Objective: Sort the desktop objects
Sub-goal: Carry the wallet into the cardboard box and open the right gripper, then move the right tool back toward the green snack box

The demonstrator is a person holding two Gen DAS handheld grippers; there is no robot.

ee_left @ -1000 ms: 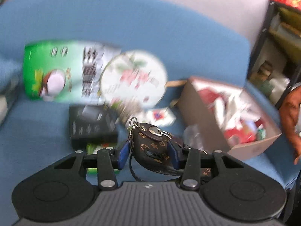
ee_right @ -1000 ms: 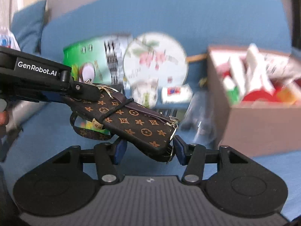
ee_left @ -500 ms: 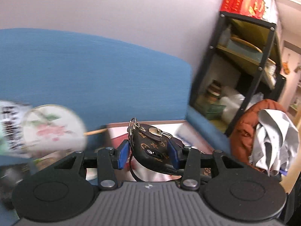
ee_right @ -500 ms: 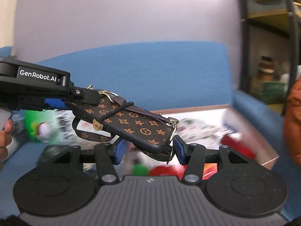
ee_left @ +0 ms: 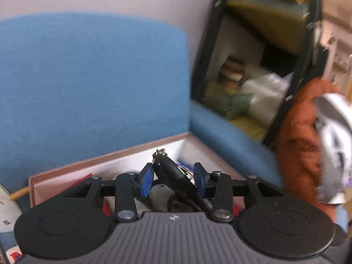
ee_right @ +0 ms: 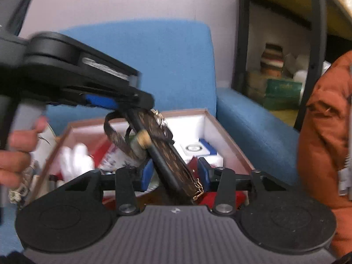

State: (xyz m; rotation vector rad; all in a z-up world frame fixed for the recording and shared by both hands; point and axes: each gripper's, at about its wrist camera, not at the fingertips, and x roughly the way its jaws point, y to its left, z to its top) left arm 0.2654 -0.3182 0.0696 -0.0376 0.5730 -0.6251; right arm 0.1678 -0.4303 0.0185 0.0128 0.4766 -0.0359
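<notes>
I am carrying the phone case [ee_right: 169, 160] over the box [ee_right: 228, 145], both jaws closing on it; next, lowering toward twelve o'clock and letting go.

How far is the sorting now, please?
Done: the box already holds several items. In hand: the pouch hangs tilted over the box between the left gripper and right gripper, whose jaws are closing; neither clearly clamps it. Left: lowering it in. Other items beside the box barely show.
</notes>
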